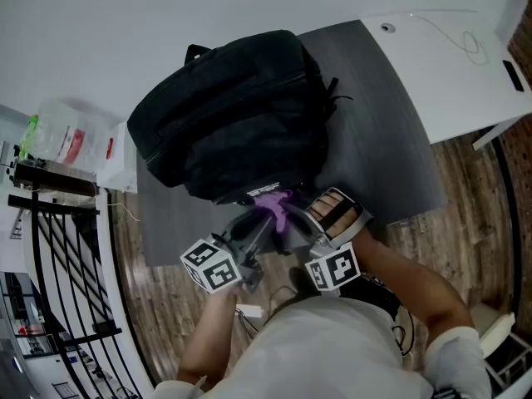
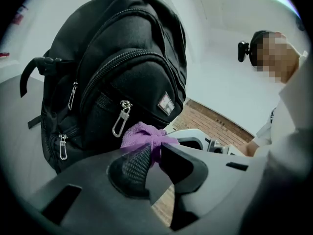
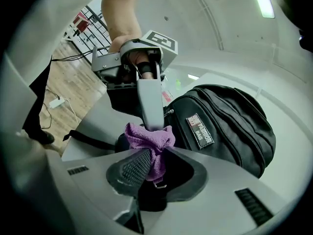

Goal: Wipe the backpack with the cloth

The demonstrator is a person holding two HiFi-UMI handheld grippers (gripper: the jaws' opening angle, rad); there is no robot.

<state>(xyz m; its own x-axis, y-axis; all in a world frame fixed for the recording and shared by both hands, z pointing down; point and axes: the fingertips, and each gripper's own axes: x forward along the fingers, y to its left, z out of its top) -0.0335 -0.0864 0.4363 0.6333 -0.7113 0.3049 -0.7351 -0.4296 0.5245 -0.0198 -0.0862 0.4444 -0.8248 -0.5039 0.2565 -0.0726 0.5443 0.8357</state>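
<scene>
Purple cloth (image 3: 149, 138) is bunched into a wad and pinched from two sides. The right gripper (image 3: 155, 160) has its jaws narrow and clamped on one end. The left gripper (image 2: 155, 153), straight ahead of it, has its jaws clamped on the other end. The black backpack (image 1: 241, 115) lies on the grey table (image 1: 382, 140) just ahead of both grippers. The wad sits at its near edge, but I can't tell if they touch.

Progress, my read: early. The cloth is picked up and at the bag, but balled rather than spread, and no part of the bag looks wiped, so the whole wipe is left.

Containers: the backpack pockets look zipped, with the zip pulls (image 2: 121, 119) hanging just past the left jaws. Contents not visible.
</scene>
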